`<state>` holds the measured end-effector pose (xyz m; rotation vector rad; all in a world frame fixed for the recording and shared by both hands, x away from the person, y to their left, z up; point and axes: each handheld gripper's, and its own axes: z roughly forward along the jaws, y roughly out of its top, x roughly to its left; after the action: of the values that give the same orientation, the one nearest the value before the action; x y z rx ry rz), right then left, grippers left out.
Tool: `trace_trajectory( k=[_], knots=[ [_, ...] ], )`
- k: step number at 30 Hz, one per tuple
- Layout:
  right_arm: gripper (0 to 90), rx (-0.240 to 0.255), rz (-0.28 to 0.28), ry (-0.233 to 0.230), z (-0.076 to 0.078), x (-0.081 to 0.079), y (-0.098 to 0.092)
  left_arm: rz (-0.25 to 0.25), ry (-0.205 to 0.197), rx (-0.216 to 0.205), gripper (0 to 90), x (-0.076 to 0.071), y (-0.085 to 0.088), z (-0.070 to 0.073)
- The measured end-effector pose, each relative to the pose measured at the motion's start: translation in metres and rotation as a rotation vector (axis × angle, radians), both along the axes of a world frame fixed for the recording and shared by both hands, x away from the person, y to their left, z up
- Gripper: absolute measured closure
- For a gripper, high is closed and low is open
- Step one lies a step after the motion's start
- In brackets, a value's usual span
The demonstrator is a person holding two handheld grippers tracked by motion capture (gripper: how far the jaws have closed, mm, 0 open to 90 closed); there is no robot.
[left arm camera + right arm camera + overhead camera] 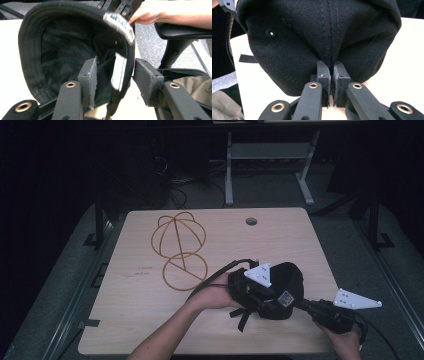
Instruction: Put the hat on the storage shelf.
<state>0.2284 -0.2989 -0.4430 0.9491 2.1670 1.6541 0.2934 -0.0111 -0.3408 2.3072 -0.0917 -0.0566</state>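
A black cap [287,275] lies at the table's front right, held between both grippers. My left gripper [267,292] comes at it from the left. In the left gripper view its jaws stand apart astride the cap's rim [62,45], one pad [88,72] inside the crown and the other outside, with a white label [118,71] between them; they do not press the cloth. My right gripper [300,304] reaches in from the right. It is shut on a fold of the cap [324,30] at a seam, and its jaws [331,72] pinch the fabric.
A yellow wire frame [178,247] of hoops lies on the wooden table [140,310] at the back left. A cable hole [251,221] sits near the far edge. A grey desk frame [270,155] stands beyond the table. A black chair [180,32] is close by.
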Motion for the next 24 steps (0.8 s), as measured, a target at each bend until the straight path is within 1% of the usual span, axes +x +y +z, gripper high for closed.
trace_trajectory(
  k=[3, 5, 7, 8, 9, 10, 11, 12, 13, 14, 16, 17, 19, 20, 21, 23, 24],
  knots=[
    [85.9, -0.001, -0.008, -0.001, 0.001, 0.000, -0.001, 0.018, 0.003, -0.007, 50.8, 0.000, 0.009, -0.003],
    [86.0, -0.004, -0.017, -0.003, 0.003, 0.000, -0.002, 0.028, 0.003, -0.004, 49.3, 0.000, 0.016, -0.005],
    [86.0, -0.003, -0.027, -0.006, 0.005, 0.000, -0.003, 0.051, 0.003, -0.014, 47.9, -0.001, 0.024, -0.006],
    [86.0, -0.003, -0.027, -0.006, 0.005, 0.000, -0.003, 0.051, 0.003, -0.014, 45.7, -0.001, 0.024, -0.006],
    [86.2, 0.001, -0.036, -0.010, 0.007, -0.001, -0.004, 0.068, 0.002, -0.018, 43.6, -0.002, 0.032, -0.008],
    [86.2, 0.002, -0.042, -0.015, 0.008, -0.001, -0.005, 0.072, 0.003, -0.021, 43.6, -0.003, 0.036, -0.009],
    [86.2, 0.002, -0.042, -0.015, 0.008, -0.001, -0.005, 0.072, 0.003, -0.021, 43.7, -0.003, 0.036, -0.009],
    [86.4, 0.003, -0.045, -0.017, 0.010, -0.001, -0.006, 0.082, -0.003, -0.021, 43.6, -0.005, 0.045, -0.011],
    [86.5, 0.002, -0.048, -0.018, 0.011, -0.001, -0.006, 0.082, -0.003, -0.021, 43.5, -0.005, 0.045, -0.011],
    [86.5, -0.002, -0.054, -0.021, 0.012, 0.000, -0.006, 0.100, -0.013, -0.016, 43.4, -0.007, 0.055, -0.014],
    [86.6, 0.004, -0.053, -0.023, 0.014, 0.000, -0.007, 0.119, -0.016, -0.012, 43.4, -0.008, 0.064, -0.019],
    [86.6, 0.002, -0.059, -0.026, 0.016, 0.001, -0.007, 0.130, -0.019, -0.003, 43.4, -0.009, 0.070, -0.022],
    [86.7, -0.007, -0.060, -0.035, 0.019, 0.001, -0.007, 0.138, -0.022, 0.000, 43.4, -0.010, 0.073, -0.024],
    [86.7, -0.018, -0.062, -0.040, 0.021, 0.002, -0.007, 0.156, -0.022, 0.004, 43.4, -0.011, 0.082, -0.029],
    [86.8, -0.021, -0.062, -0.041, 0.022, 0.002, -0.007, 0.166, -0.016, -0.004, 43.4, -0.012, 0.088, -0.032],
    [86.8, -0.028, -0.061, -0.038, 0.025, 0.003, -0.007, 0.179, 0.006, -0.035, 42.8, -0.014, 0.095, -0.035],
    [86.8, -0.027, -0.060, -0.034, 0.026, 0.004, -0.007, 0.185, 0.007, -0.046, 42.6, -0.015, 0.099, -0.037]
  ],
)
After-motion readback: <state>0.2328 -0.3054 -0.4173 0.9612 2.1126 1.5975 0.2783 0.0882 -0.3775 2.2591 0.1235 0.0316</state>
